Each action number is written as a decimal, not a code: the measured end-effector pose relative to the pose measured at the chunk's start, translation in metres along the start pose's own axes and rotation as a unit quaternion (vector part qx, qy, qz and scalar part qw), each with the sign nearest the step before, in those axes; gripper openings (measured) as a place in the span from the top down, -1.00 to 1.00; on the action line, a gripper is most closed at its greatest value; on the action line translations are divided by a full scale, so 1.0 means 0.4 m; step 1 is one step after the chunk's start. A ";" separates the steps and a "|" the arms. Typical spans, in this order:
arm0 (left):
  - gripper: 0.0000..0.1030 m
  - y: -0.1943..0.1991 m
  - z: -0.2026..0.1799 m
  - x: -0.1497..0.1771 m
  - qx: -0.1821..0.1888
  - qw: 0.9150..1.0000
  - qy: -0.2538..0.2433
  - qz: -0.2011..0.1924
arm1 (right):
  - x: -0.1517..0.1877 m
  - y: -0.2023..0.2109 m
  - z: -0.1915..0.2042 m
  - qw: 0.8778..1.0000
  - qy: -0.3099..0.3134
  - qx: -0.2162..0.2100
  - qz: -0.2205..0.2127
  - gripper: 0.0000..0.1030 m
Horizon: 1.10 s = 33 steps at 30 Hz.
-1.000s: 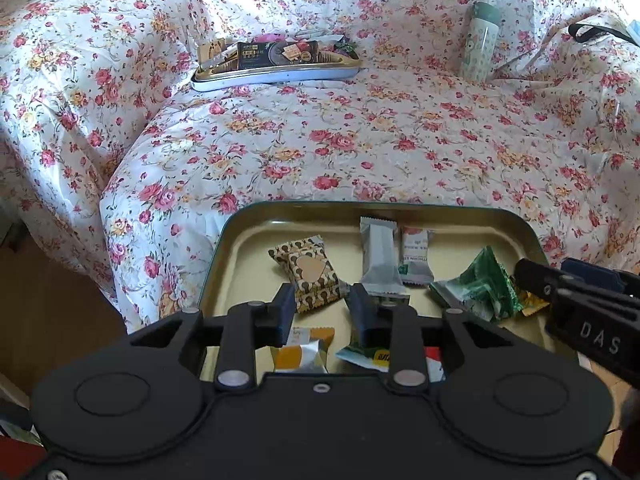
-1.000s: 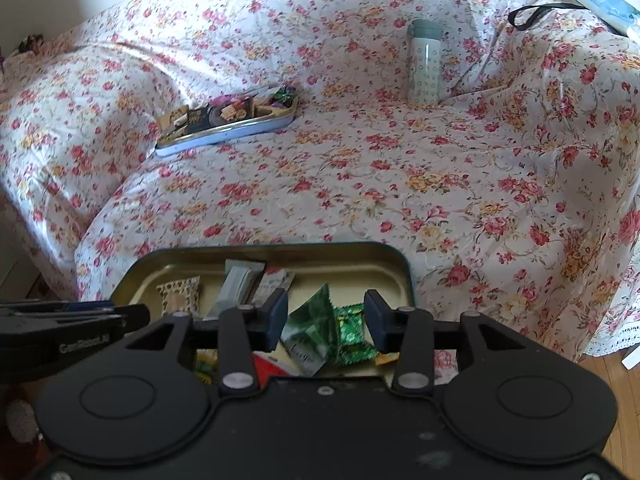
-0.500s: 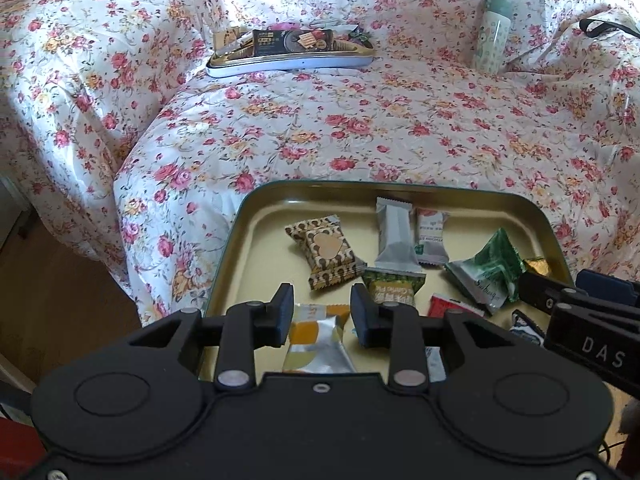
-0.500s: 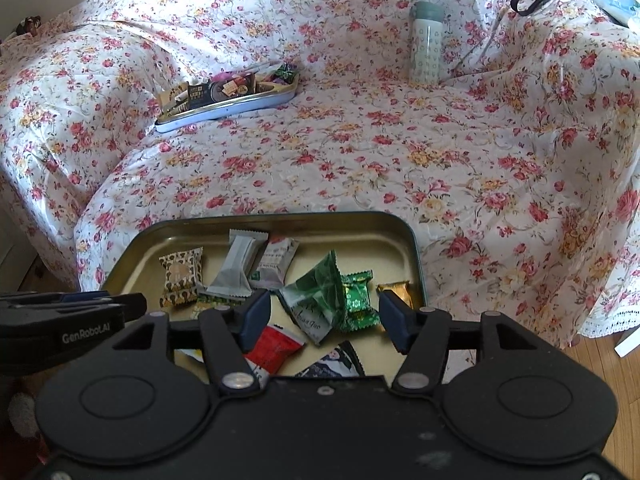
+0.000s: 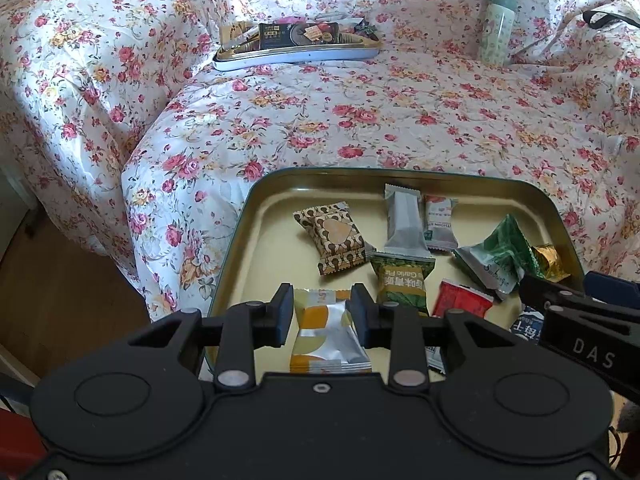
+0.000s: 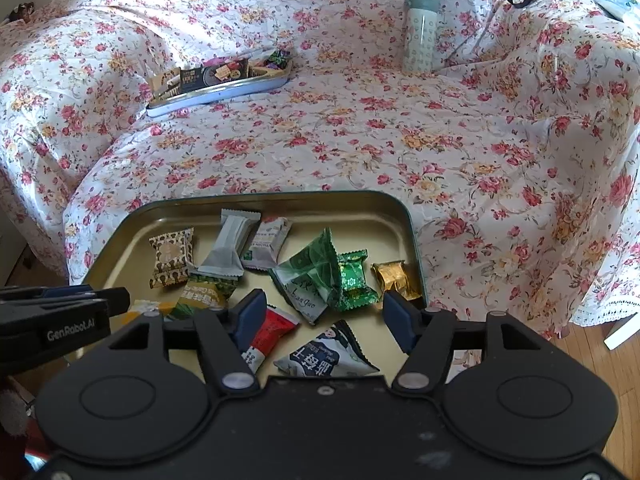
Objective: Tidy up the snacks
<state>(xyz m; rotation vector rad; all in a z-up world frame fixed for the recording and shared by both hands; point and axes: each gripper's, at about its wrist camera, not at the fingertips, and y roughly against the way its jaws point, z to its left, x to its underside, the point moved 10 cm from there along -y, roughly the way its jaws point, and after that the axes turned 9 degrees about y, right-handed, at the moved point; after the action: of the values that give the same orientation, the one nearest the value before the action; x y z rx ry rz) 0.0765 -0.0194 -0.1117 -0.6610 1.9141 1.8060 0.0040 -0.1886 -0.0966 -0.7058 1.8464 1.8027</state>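
**A:** Start with the biggest thing.

**B:** A sofa draped in a white cloth with red and yellow roses fills both views. Its broad seat lies bare between two tins, so there is plenty of open room across the middle. A strip of wooden floor shows past the cloth's left edge.

**A:** And the tins?

**B:** A shallow green-rimmed metal tin with a gold inside sits at the seat's front edge, right below both tools. Its left half is mostly bare. A second flat pale-blue tin packed with wrappers lies far back on the left, and a tall pale-green patterned tumbler stands upright at the back right, well apart from it.

**A:** The snacks?

**B:** All loose in the near tin: a crumpled green foil pouch, a long grey bar wrapper, a brown-and-cream heart-print packet, a green garlic-flavour packet, a red sachet and a small gold-foil sweet close to the right wall.

**A:** The tongs?

**B:** The left gripper stands narrowly open around a silver-and-orange snack packet near the front rim; whether the pads press it I cannot tell. The right gripper is opening, jaws wide and gripping nothing, with the red sachet and a blue-and-white packet lying below.
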 end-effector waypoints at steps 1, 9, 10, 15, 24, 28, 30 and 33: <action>0.19 0.000 -0.001 0.001 0.000 1.000 -0.001 0.001 | 0.001 -0.002 0.001 1.000 0.001 0.001 0.002 -0.30; 0.19 0.000 -0.004 0.003 -0.002 1.000 -0.007 0.002 | 0.002 -0.003 -0.002 1.000 0.000 0.002 0.003 -0.33; 0.19 -0.001 -0.003 0.003 -0.002 1.000 -0.007 0.002 | 0.002 -0.004 -0.003 1.000 0.000 0.002 0.004 -0.33; 0.19 -0.003 0.000 0.004 -0.005 1.000 -0.008 0.005 | 0.003 -0.006 -0.002 1.000 0.001 0.004 0.006 -0.36; 0.19 -0.006 0.002 0.008 -0.006 1.000 -0.007 0.009 | 0.004 -0.007 0.001 1.000 0.003 0.003 0.007 -0.42; 0.19 -0.008 0.004 0.010 -0.007 1.000 -0.007 0.012 | 0.004 -0.007 0.002 1.000 0.002 0.003 0.007 -0.42; 0.19 -0.007 0.004 0.010 -0.008 1.000 -0.007 0.012 | 0.004 -0.007 0.002 1.000 0.002 0.004 0.007 -0.42; 0.19 -0.006 0.004 0.010 -0.009 1.000 -0.006 0.012 | 0.004 -0.007 0.003 1.000 0.002 0.003 0.007 -0.42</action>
<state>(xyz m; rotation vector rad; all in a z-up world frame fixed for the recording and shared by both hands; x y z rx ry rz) 0.0746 -0.0183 -0.1163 -0.6330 1.9080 1.8390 0.0046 -0.1876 -0.0997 -0.6967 1.8633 1.8035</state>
